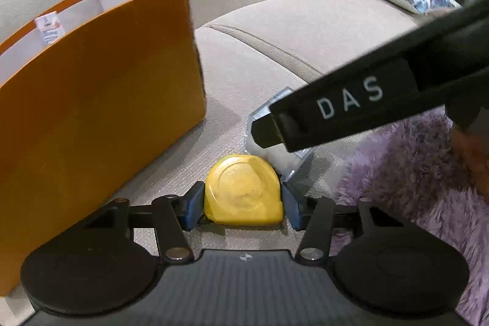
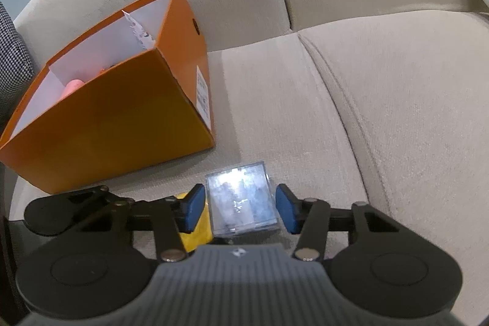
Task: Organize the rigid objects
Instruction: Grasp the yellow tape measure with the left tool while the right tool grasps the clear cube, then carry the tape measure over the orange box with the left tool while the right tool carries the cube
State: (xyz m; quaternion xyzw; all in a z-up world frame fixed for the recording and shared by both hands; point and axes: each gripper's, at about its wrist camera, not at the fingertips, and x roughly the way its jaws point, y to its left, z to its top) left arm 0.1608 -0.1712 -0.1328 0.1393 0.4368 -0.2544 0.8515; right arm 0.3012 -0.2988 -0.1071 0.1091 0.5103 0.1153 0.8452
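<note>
Yellow plastic is sitting squarely between the blue pads of your left gripper: the tape measure is lying flat on the beige sofa cushion, round face up, and both pads are meeting its sides, so you are pinching it. Its flat base edge is facing back toward your hand and its rounded top is pointing away, toward the clear plastic case just beyond it. No long axis to speak of here; it is nearly as wide as it is deep.

Your right gripper is straddling that clear plastic case. The case is lying flat, its longer side running away from you along the fingers. The pads are standing just beside its two long edges; I cannot tell whether they are pressing yet.

Each hand is nearest its own object, and the two objects are almost touching, so lifting one could nudge the other.

An orange box is standing open to the left of both, nearer your left hand, and is probably the destination.
</note>
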